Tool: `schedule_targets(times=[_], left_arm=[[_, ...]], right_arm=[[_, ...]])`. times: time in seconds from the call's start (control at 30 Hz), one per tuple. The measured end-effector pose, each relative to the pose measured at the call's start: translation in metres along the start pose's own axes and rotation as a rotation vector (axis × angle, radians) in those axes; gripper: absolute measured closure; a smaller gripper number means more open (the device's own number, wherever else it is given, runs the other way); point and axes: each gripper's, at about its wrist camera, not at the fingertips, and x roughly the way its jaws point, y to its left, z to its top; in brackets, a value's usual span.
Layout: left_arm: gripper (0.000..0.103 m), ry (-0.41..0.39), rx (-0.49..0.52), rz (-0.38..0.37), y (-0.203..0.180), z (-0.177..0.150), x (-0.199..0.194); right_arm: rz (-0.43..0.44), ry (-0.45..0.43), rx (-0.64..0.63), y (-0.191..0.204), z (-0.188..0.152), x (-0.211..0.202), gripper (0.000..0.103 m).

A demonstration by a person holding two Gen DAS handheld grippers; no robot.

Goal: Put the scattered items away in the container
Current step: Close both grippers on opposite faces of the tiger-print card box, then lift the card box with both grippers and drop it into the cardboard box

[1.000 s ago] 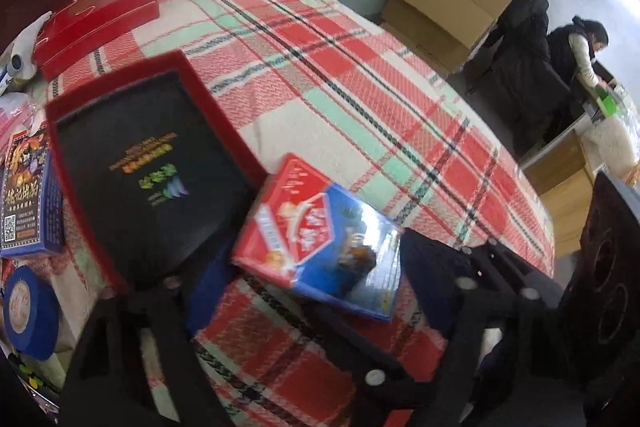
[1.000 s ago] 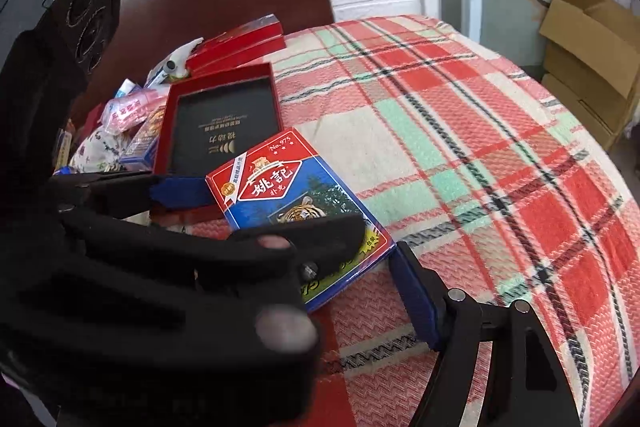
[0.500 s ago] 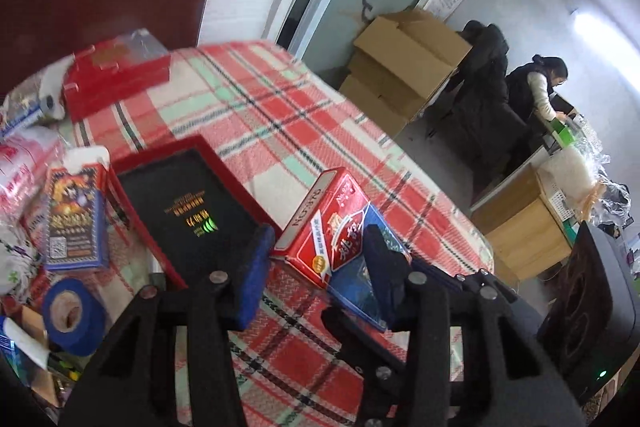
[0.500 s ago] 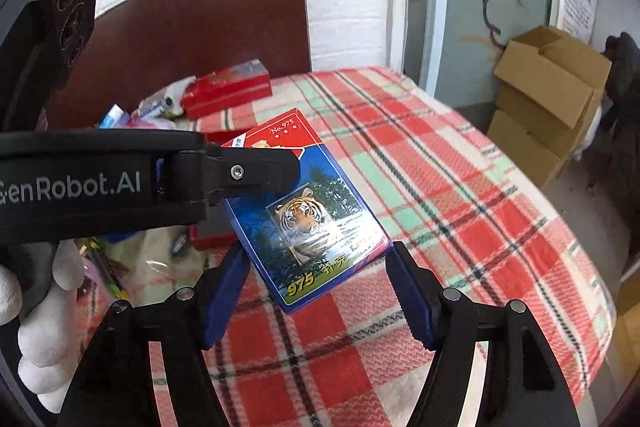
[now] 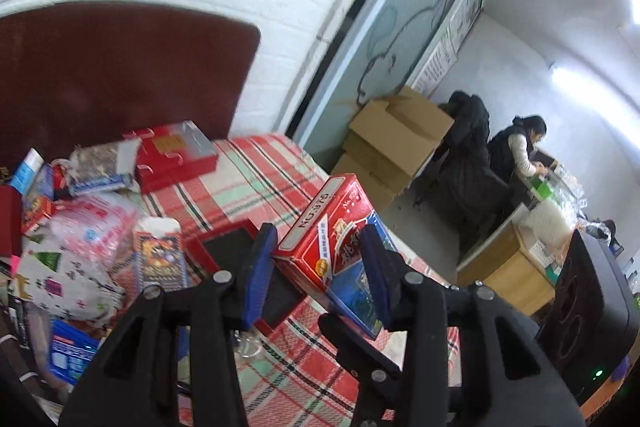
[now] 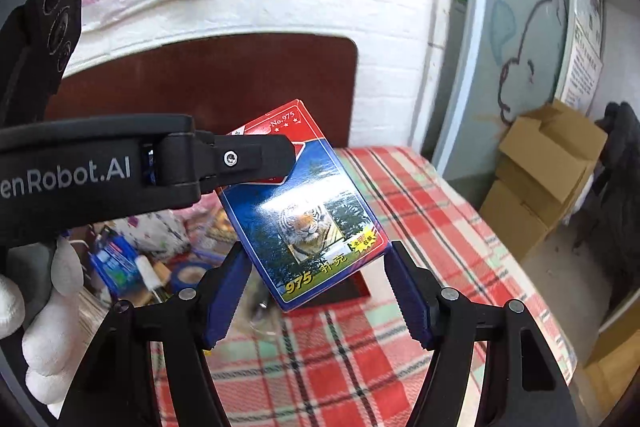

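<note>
Plaid tablecloth (image 6: 400, 211) lies bare toward its far edge beside the card box (image 5: 340, 251). Lifted above the red tray (image 5: 236, 251), this box sits clamped in the left gripper (image 5: 316, 267), whose jaws are closing. Right gripper (image 6: 316, 291) stands wide below it, untouching. Clutter left of the tray blurs together.

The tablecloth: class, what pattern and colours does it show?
The tablecloth is a plaid of red, pale green and cream with dark lines, clearest in the right wrist view.

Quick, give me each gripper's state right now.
Left gripper: jaws closing, pads clamped on the card box, lifted off the table.
Right gripper: open, around the box's lower end, holding nothing.
</note>
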Motion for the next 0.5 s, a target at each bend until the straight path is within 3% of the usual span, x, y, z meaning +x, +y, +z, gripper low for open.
schedule_targets(times=[0.17,0.37,0.5], left_arm=[[0.063,-0.094,-0.024,-0.01,0.023,0.011,-0.053],[0.063,-0.214,-0.03,0.043,0.047,0.014,-0.121],[0.063,-0.313,-0.066,0.037,0.065,0.01,-0.169]], right_arm=[[0.009,-0.073,-0.088,0.043,0.025,-0.018,0.032],[0.053,-0.131,-0.148,0.097,0.041,-0.033,0.032],[0.078,-0.161,-0.185,0.138,0.051,-0.044,0.032]])
